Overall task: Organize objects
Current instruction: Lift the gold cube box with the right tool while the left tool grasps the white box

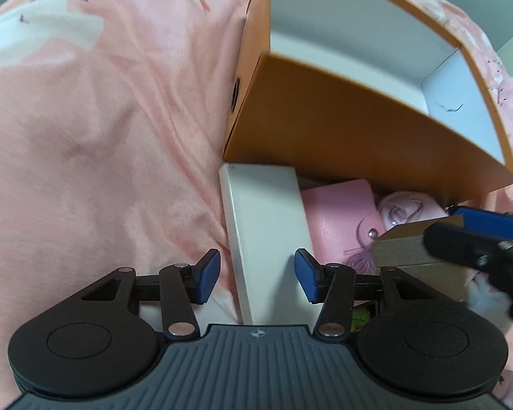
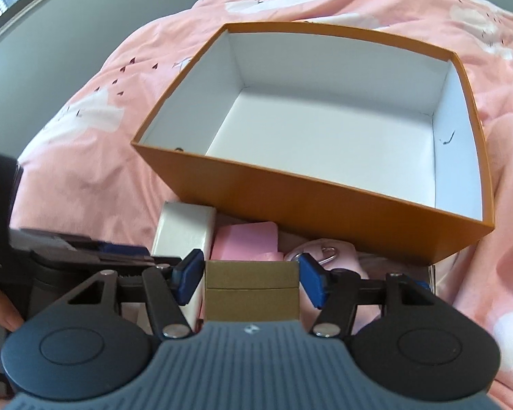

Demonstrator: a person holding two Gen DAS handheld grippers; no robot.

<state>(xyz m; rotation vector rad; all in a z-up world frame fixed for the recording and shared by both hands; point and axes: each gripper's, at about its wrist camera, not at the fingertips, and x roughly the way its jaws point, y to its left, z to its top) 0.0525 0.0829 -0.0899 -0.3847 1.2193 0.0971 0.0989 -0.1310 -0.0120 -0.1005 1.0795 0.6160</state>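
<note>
Before the empty orange box [image 2: 325,184] on the bed [image 2: 496,273] we list a white box [image 1: 266,239] between our spread left gripper [image 1: 256,275], and a brown carton [image 2: 251,288] pinched by our right gripper [image 2: 251,278] — presumably for lifting in — beside a pink wallet [image 1: 338,215].

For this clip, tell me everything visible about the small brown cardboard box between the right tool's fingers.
The brown cardboard box is small, plain kraft-coloured and matte, with a horizontal seam where lid meets base. It sits level between the right tool's blue pads, which press its two sides. It lies in front of the orange box, with the white box to its left and the pink wallet behind it.
</note>
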